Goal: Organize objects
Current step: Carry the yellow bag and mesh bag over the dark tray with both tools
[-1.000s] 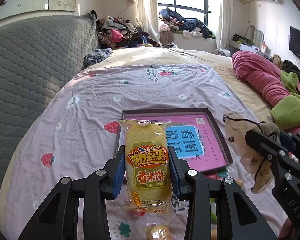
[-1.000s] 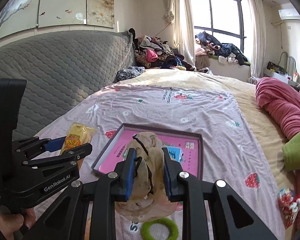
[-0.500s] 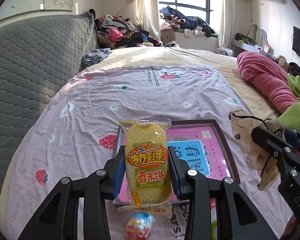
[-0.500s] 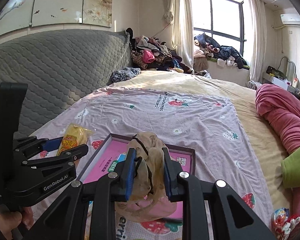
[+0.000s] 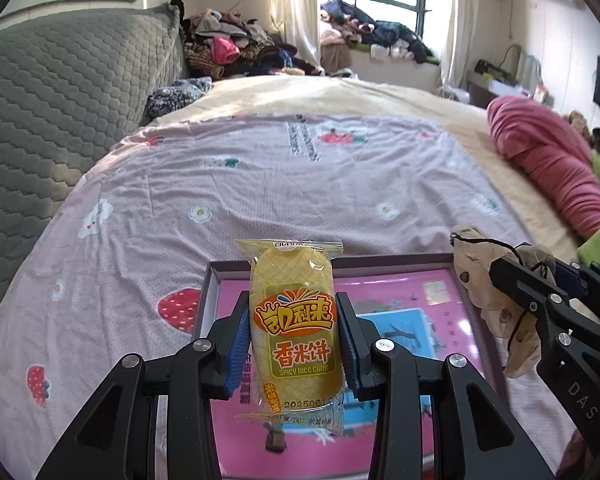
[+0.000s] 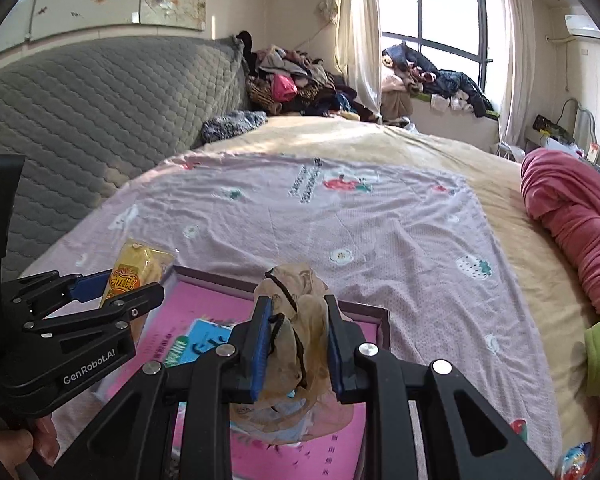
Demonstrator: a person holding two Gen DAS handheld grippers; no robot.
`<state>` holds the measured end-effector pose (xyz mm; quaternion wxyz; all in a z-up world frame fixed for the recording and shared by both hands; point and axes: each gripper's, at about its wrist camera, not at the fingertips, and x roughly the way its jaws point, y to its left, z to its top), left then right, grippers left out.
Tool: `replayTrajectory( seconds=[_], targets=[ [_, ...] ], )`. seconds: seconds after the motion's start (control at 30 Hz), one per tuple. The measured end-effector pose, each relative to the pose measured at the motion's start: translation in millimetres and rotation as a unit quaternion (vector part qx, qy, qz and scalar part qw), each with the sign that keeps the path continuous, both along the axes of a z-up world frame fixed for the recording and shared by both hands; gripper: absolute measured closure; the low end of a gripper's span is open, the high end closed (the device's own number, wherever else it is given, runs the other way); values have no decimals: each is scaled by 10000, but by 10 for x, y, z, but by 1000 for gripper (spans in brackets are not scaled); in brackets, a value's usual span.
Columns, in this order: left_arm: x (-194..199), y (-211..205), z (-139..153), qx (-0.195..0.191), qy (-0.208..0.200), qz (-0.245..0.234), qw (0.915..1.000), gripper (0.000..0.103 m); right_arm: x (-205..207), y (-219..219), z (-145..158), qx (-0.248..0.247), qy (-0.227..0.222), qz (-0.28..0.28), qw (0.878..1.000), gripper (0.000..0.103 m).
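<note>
both grippers have come forward over the pink tray (image 5: 210, 288). left gripper (image 5: 296, 334) clamps a snack (image 5: 294, 320), right gripper (image 6: 296, 344) a limp pouch (image 6: 300, 320); released early, its loose cloth could snag the fingers.

Ahead of the hand-held gripper spreads the bed (image 5: 300, 184) with a lilac sheet printed with strawberries. To the left stands a grey quilted headboard (image 5: 60, 92). Far ahead, a pile of clothes (image 5: 236, 50) lies by the window (image 6: 440, 20) with its pale curtain (image 6: 356, 28). On the right lies a rolled pink blanket (image 5: 548, 160).
</note>
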<state>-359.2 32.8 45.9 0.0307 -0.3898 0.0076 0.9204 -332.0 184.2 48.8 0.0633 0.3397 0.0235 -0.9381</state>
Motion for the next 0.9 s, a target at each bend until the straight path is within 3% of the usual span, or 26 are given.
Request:
replayTrajectory(
  seconds=[0.3, 0.9],
  targets=[
    [-373, 100, -383, -183, -396, -84, 9990, 62, -440, -12, -402, 81, -693, -37, 9976, 78],
    [-715, 87, -882, -364, -937, 46, 9949, 62, -714, -82, -862, 198, -1306, -75, 9912, 76]
  ],
)
